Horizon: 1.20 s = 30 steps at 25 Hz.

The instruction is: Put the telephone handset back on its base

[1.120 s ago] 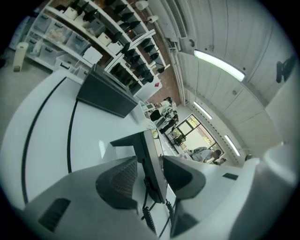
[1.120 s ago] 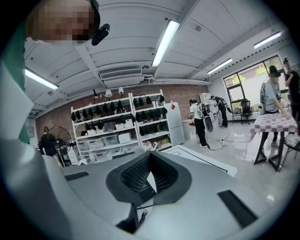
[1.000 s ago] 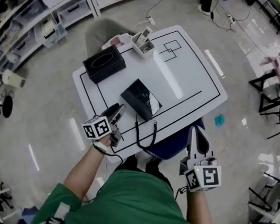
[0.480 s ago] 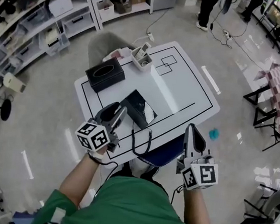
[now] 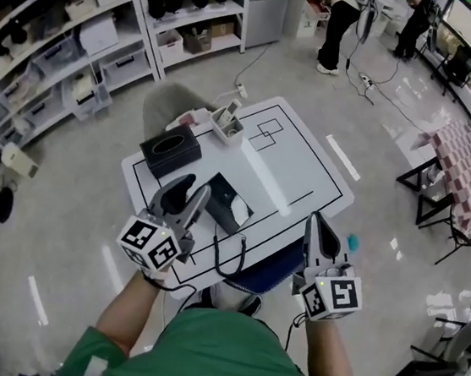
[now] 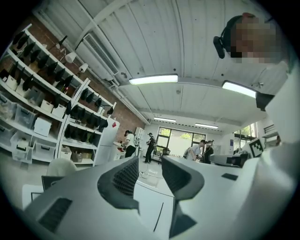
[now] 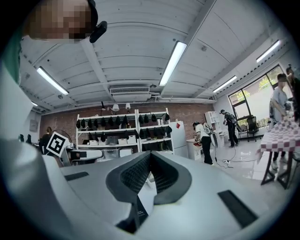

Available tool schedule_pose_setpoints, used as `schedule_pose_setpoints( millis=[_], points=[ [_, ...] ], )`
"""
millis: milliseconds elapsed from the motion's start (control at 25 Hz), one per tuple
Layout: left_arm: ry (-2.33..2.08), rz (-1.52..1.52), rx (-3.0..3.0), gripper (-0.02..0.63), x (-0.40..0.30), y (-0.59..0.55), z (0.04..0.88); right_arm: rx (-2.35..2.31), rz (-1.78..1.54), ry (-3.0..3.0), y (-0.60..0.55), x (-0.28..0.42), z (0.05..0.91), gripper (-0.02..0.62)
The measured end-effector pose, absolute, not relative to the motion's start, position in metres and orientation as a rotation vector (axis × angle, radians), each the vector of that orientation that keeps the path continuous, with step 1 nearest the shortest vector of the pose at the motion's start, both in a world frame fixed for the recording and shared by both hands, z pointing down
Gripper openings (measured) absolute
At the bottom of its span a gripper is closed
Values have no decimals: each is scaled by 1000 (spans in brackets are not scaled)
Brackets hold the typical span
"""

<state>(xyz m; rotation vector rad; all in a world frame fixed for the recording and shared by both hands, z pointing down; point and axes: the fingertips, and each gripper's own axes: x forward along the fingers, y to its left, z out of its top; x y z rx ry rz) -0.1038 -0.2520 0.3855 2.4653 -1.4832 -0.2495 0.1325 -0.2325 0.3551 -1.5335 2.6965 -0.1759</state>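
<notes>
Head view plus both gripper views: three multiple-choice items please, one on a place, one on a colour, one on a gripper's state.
1. The tissue box sits:
A) on the table's far-left part
B) on the floor
C) on a shelf
2. The table top is:
A) red
B) white
C) green
3. The right gripper is:
A) wide open
B) holding a cord
C) shut, empty

1A, it lies beyond the telephone; 2B, white with black lines; 3C, its jaws meet with nothing between.
</notes>
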Motion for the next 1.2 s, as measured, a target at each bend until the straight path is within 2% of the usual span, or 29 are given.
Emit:
schedule_pose_setpoints(
  millis=[480, 1200],
  points=[
    [-1533, -239, 2742, 153, -70, -233, 312, -1552, -41, 2629, -223, 147, 313, 20],
    [-1599, -189, 2812, 144, -59, -238, 303, -1570, 41, 2607, -231, 159, 301, 20]
  ],
)
